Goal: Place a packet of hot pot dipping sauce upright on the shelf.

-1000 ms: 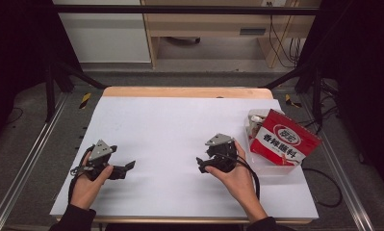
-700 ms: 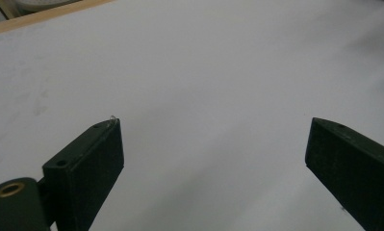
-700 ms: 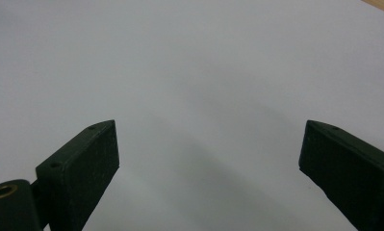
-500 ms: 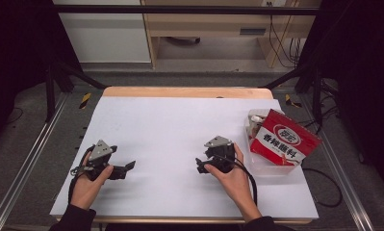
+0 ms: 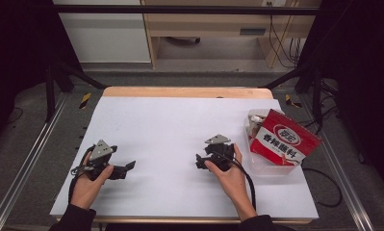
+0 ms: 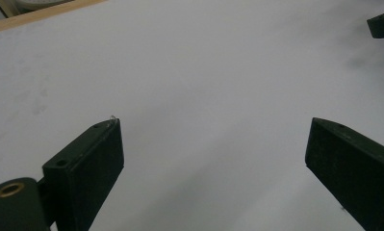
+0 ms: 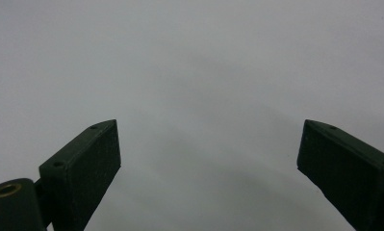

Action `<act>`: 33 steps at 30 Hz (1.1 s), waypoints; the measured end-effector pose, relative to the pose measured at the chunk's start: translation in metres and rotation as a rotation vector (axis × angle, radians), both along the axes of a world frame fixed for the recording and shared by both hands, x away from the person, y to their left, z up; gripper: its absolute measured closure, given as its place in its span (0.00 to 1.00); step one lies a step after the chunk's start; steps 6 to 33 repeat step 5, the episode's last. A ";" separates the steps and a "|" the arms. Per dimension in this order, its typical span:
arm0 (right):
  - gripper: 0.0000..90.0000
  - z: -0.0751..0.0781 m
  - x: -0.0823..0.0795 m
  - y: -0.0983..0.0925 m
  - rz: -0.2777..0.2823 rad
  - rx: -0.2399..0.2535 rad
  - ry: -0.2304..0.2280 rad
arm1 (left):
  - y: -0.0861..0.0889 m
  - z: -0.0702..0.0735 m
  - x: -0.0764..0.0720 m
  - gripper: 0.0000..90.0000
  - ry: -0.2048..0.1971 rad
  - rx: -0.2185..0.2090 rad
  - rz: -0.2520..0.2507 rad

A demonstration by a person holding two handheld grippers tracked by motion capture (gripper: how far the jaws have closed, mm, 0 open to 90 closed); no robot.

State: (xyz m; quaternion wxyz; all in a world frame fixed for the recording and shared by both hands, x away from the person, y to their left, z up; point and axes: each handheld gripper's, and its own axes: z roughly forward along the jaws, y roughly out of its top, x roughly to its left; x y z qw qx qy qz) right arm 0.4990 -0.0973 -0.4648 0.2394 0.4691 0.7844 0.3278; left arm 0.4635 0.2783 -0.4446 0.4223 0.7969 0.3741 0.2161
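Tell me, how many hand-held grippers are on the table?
2. The left hand-held gripper is near the table's front left; the right hand-held gripper is right of centre, beside the clear bin.

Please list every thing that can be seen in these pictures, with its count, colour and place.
table cover: one, white, over the wooden table
red packet: one, red with white label, leaning in the bin at the table's right edge
clear bin: one, transparent, right edge of the table
left gripper: one, black, jaws open, near left of the table, holding nothing
right gripper: one, black, jaws open, near middle right, holding nothing
hands: two, each holding a gripper
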 end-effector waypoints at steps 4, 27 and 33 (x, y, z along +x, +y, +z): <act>0.08 0.003 -0.005 0.003 0.010 0.020 -0.019 | 0.000 0.000 0.001 0.07 0.000 0.000 0.000; 0.08 0.005 -0.006 0.002 0.012 0.023 -0.027 | 0.000 0.000 0.001 0.07 0.000 0.000 0.000; 0.08 0.005 -0.006 0.002 0.012 0.023 -0.027 | 0.000 0.000 0.001 0.07 0.000 0.000 0.000</act>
